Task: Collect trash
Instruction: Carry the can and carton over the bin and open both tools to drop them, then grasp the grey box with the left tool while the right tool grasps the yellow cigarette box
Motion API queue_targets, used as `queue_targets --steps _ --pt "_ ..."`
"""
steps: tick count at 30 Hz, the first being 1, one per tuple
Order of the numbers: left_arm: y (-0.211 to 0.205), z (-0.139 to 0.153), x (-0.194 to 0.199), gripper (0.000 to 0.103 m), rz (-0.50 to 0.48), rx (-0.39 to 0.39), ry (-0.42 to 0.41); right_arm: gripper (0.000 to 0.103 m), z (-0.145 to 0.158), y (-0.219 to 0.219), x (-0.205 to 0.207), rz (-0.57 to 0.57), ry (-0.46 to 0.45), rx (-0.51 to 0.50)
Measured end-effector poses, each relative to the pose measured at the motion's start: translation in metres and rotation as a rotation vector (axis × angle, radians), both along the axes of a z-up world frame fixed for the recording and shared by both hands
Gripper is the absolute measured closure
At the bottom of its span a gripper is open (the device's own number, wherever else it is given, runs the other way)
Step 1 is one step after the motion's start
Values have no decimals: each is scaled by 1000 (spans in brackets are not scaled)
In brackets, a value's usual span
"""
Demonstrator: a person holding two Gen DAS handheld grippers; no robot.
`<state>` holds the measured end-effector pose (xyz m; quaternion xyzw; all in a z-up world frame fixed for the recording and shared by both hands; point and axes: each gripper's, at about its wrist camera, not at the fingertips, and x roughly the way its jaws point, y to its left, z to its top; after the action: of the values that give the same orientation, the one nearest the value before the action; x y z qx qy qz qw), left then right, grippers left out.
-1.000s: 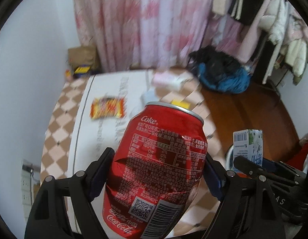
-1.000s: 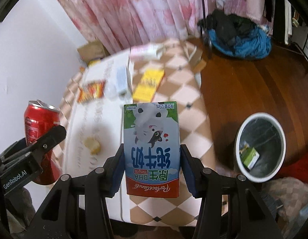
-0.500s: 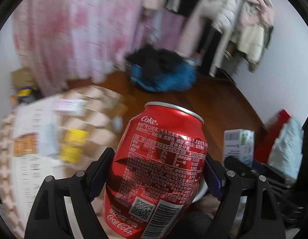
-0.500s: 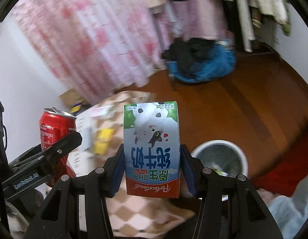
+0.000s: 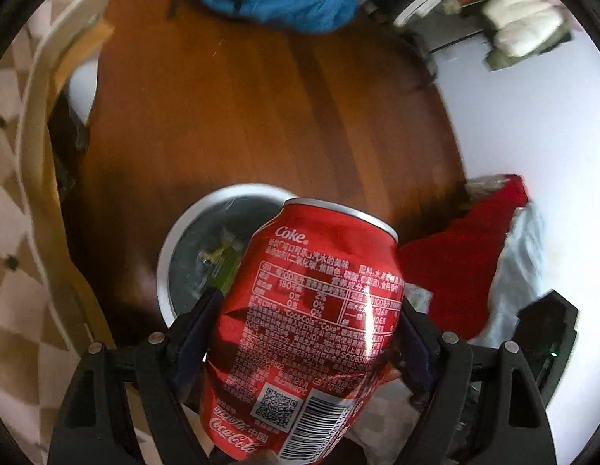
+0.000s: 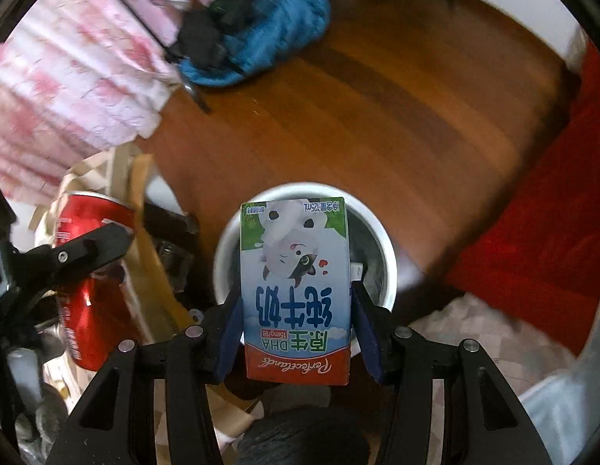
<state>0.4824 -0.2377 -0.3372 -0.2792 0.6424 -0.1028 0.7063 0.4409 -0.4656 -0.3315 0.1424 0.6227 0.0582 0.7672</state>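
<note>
My left gripper [image 5: 306, 321] is shut on a dented red Coke can [image 5: 311, 333], held above the white-rimmed trash bin [image 5: 172, 248] on the wooden floor; some trash lies inside the bin. My right gripper [image 6: 294, 310] is shut on a small milk carton [image 6: 294, 286] printed with a cartoon cow, held upside down right over the same bin [image 6: 373, 228]. The Coke can [image 6: 88, 283] and the left gripper's finger [image 6: 87, 250] show at the left of the right wrist view.
The checkered-cloth table edge [image 5: 25, 201] is at the left. A blue and black clothes pile [image 6: 257, 35] lies on the wooden floor [image 6: 397, 116] beyond the bin. Red cloth [image 5: 466, 267] and a pale bag [image 5: 521, 271] lie to the right. Pink curtains [image 6: 75, 69] hang at the left.
Both grippers have swung away from the table and tilted down toward the floor. The can and the carton now hang over the trash bin, still gripped.
</note>
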Motion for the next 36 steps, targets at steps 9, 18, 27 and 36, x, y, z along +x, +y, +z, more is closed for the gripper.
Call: queue_targets --steps 9,18,27,36 --pt "-11 -28 2 2 -40 124 42 48 -60 -16 9 -57 116 46" --pt "-8 -4 -17 2 -49 396 -82 3 -77 -15 0 -40 196 -43" --pt "-12 24 -33 2 -83 485 -119 2 -50 -5 -14 7 184 -172" --pt "-6 89 -50 2 -60 513 -218 2 14 -7 -26 -13 113 -168"
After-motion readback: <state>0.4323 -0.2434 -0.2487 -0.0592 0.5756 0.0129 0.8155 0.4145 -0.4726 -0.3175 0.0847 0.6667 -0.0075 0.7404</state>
